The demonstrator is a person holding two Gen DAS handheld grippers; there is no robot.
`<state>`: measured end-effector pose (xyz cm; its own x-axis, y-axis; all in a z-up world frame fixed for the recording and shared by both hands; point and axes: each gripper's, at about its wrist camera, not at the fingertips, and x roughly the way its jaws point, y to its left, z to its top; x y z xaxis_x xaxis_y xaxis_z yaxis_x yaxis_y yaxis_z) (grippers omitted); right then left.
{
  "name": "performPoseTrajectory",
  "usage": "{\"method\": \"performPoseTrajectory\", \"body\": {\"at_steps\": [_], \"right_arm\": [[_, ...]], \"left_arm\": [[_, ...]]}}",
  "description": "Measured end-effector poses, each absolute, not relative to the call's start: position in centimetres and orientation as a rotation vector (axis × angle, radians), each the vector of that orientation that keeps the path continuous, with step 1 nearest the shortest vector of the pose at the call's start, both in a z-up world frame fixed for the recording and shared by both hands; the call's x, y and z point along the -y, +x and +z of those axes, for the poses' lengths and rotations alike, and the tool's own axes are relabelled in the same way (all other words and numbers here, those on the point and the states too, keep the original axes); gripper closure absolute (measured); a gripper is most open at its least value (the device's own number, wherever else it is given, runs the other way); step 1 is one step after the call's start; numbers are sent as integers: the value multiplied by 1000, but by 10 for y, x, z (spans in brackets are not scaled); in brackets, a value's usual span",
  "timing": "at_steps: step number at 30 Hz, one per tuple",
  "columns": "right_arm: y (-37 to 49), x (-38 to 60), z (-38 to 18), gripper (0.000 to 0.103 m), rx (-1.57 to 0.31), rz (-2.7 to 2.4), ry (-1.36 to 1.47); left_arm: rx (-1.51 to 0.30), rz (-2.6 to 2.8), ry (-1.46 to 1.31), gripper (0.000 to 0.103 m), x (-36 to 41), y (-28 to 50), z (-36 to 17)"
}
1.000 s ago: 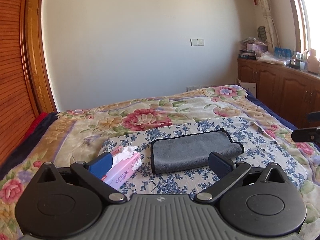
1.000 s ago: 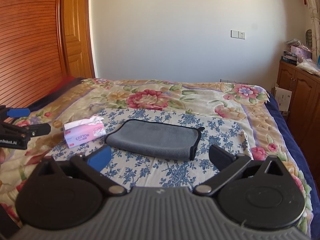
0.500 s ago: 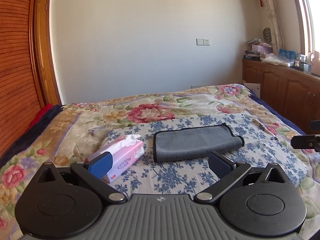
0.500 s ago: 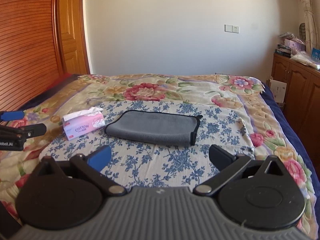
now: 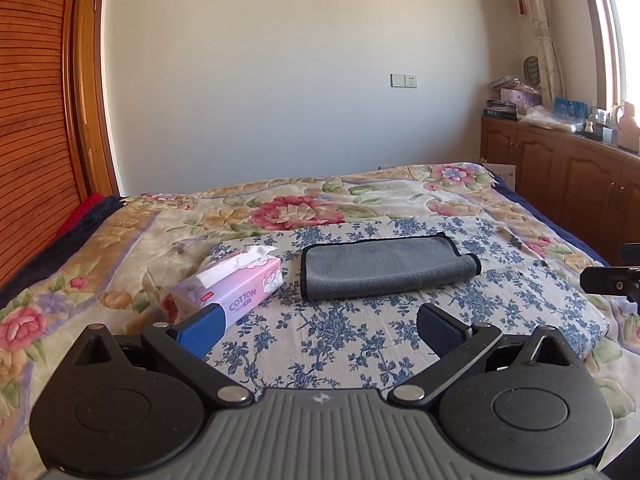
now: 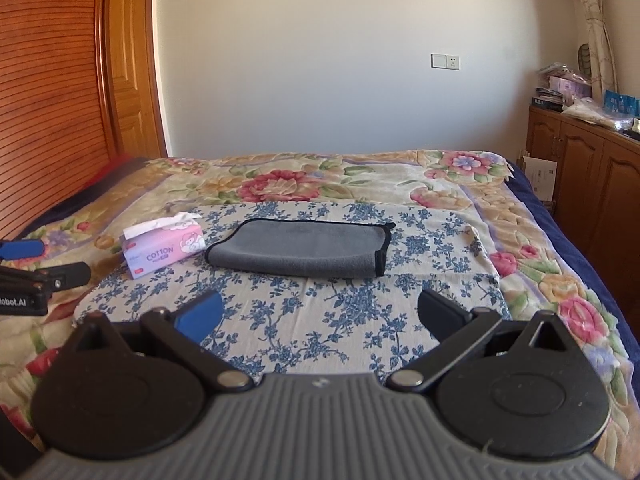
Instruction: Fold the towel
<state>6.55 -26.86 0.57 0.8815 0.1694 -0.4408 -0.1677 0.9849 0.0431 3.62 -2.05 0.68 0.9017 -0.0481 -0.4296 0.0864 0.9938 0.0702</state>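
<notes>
Left wrist view: left gripper (image 5: 320,328), fingers spread wide apart, nothing between them, held above the near edge of a blue-flowered white cloth (image 5: 360,336). Right wrist view: right gripper (image 6: 320,314), fingers likewise wide apart and empty, over the same cloth (image 6: 320,320).

Surface: a bed (image 5: 120,248) covered by a cream quilt printed with large pink and red flowers; the blue-flowered cloth lies spread on top of it at the middle. Dark blue bedding shows along the right edge of the bed (image 6: 568,248).

Task item: a grey towel (image 5: 384,270) with dark edging, lying folded into a long flat strip on the blue-flowered cloth, well ahead of both grippers and touched by neither. In the right wrist view the towel (image 6: 300,252) has its bound edges at the right end.

Beside it: a pink tissue pack (image 5: 228,286) marked COTTON, white tissue sticking up from its top, just left of the towel and apart from it.

Room: plain pale wall (image 5: 300,80) with a switch plate (image 5: 403,80); slatted wooden panel (image 5: 32,140) and wooden door frame at left; brown wooden cabinets (image 5: 560,176) at right, cluttered on top; a curtain (image 5: 540,32) beside a bright window.
</notes>
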Motion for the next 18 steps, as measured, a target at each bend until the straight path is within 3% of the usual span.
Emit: {"method": "performPoseTrajectory", "body": {"at_steps": [18], "right_arm": [[55, 272, -6, 0, -379, 142, 11]], "left_arm": [[-354, -39, 76, 0, 14, 23, 0]]}}
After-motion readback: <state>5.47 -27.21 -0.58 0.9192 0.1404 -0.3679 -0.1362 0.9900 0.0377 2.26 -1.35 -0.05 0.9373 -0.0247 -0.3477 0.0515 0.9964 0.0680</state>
